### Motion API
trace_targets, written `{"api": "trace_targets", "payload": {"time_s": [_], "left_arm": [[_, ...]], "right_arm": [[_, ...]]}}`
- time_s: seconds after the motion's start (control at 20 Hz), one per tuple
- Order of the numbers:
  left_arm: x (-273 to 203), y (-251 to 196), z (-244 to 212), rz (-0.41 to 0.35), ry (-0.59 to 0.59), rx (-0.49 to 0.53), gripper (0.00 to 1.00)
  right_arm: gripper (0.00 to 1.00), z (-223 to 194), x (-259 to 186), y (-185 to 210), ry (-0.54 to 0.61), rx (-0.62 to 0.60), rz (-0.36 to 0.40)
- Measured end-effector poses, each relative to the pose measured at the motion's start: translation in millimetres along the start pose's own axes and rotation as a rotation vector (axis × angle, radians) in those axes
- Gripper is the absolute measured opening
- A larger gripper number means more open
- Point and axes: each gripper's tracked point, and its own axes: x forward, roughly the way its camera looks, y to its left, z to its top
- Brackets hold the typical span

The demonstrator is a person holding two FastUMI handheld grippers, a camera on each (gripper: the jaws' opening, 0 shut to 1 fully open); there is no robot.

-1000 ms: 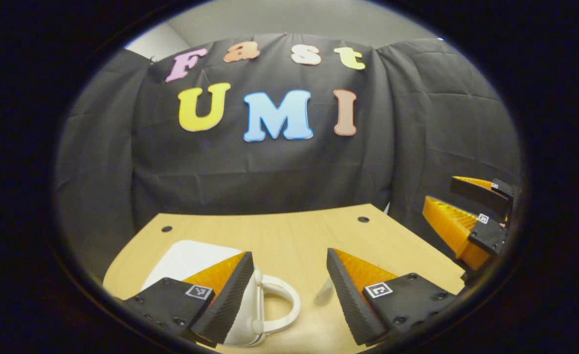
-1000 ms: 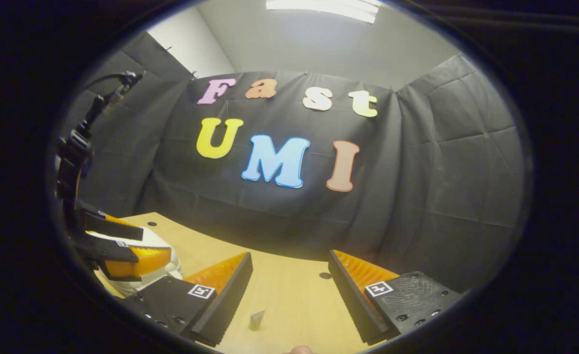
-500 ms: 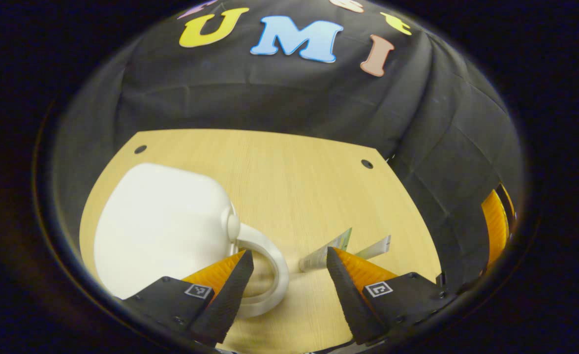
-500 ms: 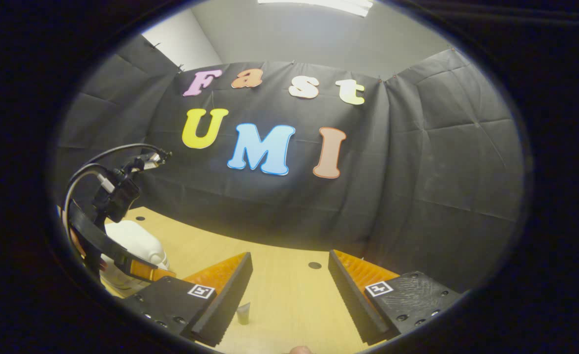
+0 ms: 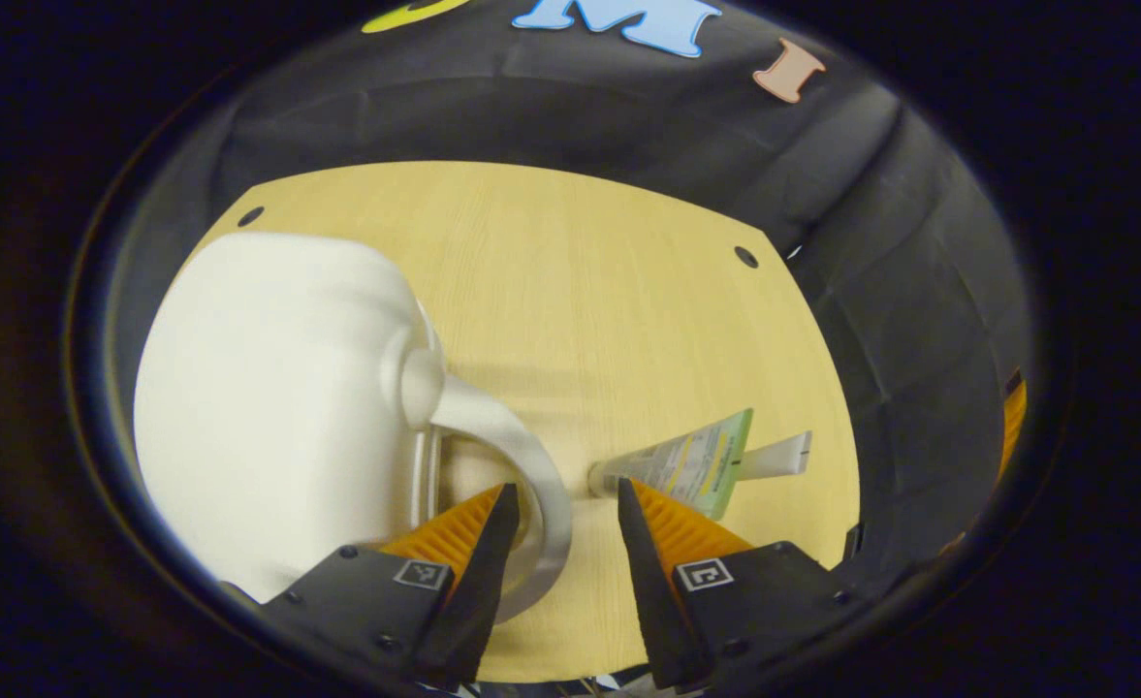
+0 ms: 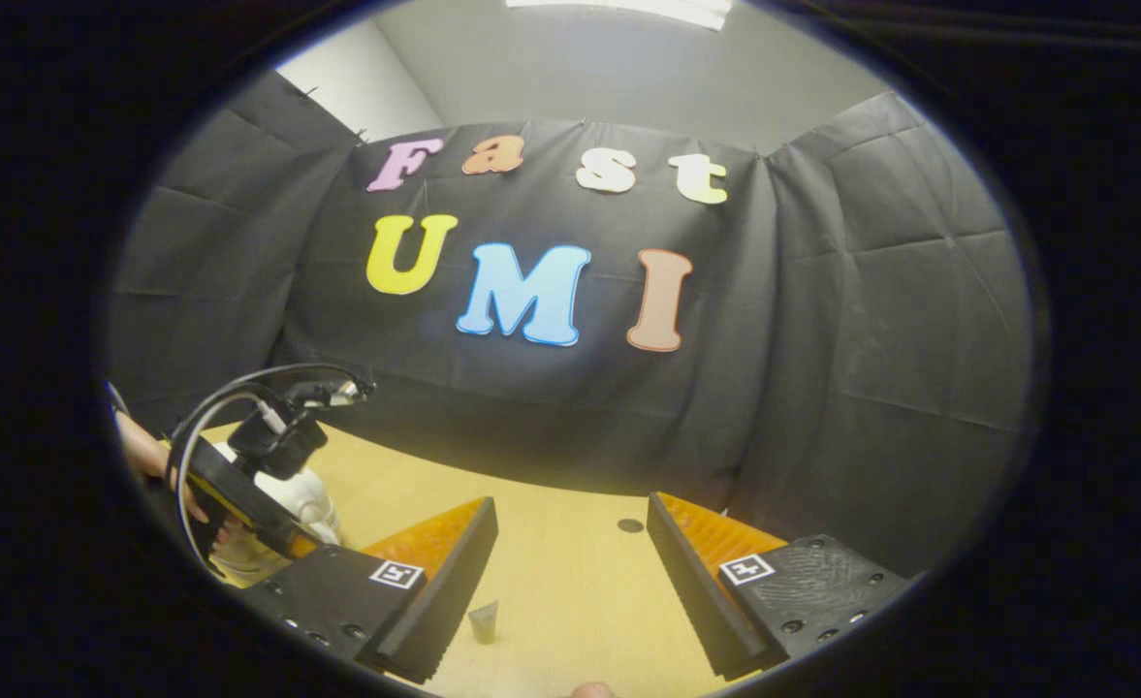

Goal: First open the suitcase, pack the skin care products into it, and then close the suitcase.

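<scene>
A small white suitcase [image 5: 269,407] lies shut on the wooden table [image 5: 580,262], its looped handle [image 5: 531,475] pointing toward me. My left gripper [image 5: 565,487] is tipped down over that handle. The handle's outer curve sits between its fingers, close to the left one, and the jaws are open with a narrow gap. Two skin care tubes rest just right of the handle: a green-and-white one [image 5: 691,460] and a white one [image 5: 774,454]. My right gripper [image 6: 570,504] hovers open and empty above the table; a tube's cap [image 6: 483,620] lies below its left finger. The suitcase [image 6: 313,494] appears far left there.
In the right gripper view a hand [image 6: 143,451] holds the left gripper [image 6: 240,494] with its cable over the suitcase. The table [image 6: 570,582] has small dark holes near its far edge [image 5: 745,257]. Black cloth walls close in behind and to the right.
The left gripper has tilted down and moved in over the suitcase handle, and its fingers have drawn closer together. The right gripper has barely shifted.
</scene>
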Motion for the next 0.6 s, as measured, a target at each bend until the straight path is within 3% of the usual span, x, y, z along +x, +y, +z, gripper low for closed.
{"api": "trace_targets", "payload": {"time_s": [0.1, 0.15, 0.2, 0.3, 0.5, 0.6], "left_arm": [[3.1, -1.1, -4.9, -0.006, 0.02, -0.016, 0.46], [4.1, 3.2, -4.3, 0.008, 0.021, -0.021, 0.51], [3.5, 5.6, -3.4, 0.01, 0.019, -0.021, 0.47], [0.7, 9.2, 1.5, 0.016, 0.007, -0.028, 0.28], [-9.0, 4.2, 5.6, -0.006, -0.005, -0.013, 0.17], [-23.9, 2.2, 11.1, -0.001, -0.027, 0.013, 0.17]], "right_arm": [[0.94, 3.3, -2.5, -2.5, -0.011, -0.003, 0.001], [0.94, 4.0, -3.1, -3.1, -0.012, -0.004, 0.004], [0.94, 3.4, -3.8, -3.6, -0.012, -0.003, 0.005], [0.94, 3.0, -7.0, -5.0, -0.011, 0.003, 0.012], [0.94, 5.6, -14.4, -5.1, -0.02, 0.008, 0.05], [0.94, 10.6, -16.4, -4.0, -0.042, 0.003, 0.075]]}}
